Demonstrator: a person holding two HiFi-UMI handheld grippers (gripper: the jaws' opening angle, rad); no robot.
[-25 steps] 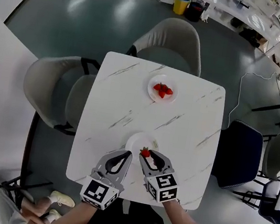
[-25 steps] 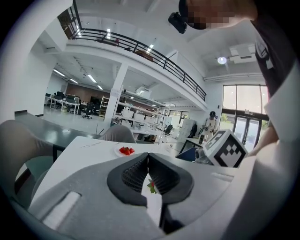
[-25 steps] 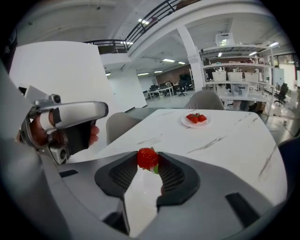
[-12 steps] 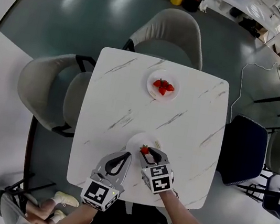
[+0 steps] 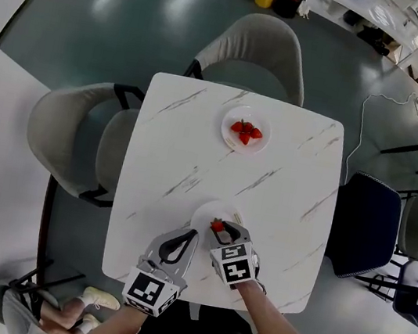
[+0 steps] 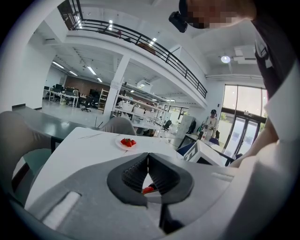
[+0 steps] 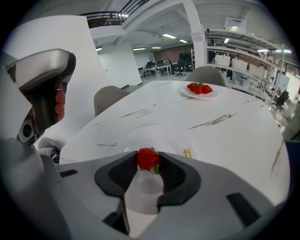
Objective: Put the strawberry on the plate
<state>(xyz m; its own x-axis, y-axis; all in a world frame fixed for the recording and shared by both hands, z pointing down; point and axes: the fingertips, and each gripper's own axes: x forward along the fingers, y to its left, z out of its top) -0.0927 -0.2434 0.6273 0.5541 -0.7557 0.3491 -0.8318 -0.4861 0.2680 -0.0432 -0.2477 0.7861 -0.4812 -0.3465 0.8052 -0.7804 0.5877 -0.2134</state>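
A red strawberry [image 5: 217,225] [image 7: 148,159] is pinched between the tips of my right gripper [image 5: 219,228] [image 7: 148,162], just above the near edge of an empty white plate [image 5: 205,211] [image 7: 157,136]. The plate sits on the marble table close to its front edge. To the left, my left gripper [image 5: 192,234] [image 6: 148,158] is shut with nothing in it and points at the same plate. Through the gap under its jaws the held strawberry [image 6: 148,190] shows as a red speck.
A second white plate [image 5: 243,141] [image 7: 200,95] [image 6: 127,146] holding several strawberries stands at the far side of the table [image 5: 180,149]. Grey chairs [image 5: 252,50] stand behind and to the left, with a dark chair [image 5: 358,227] to the right.
The view shifted a little. My right gripper keeps the strawberry over the near plate and has drawn back slightly toward me. The left gripper stays shut in place.
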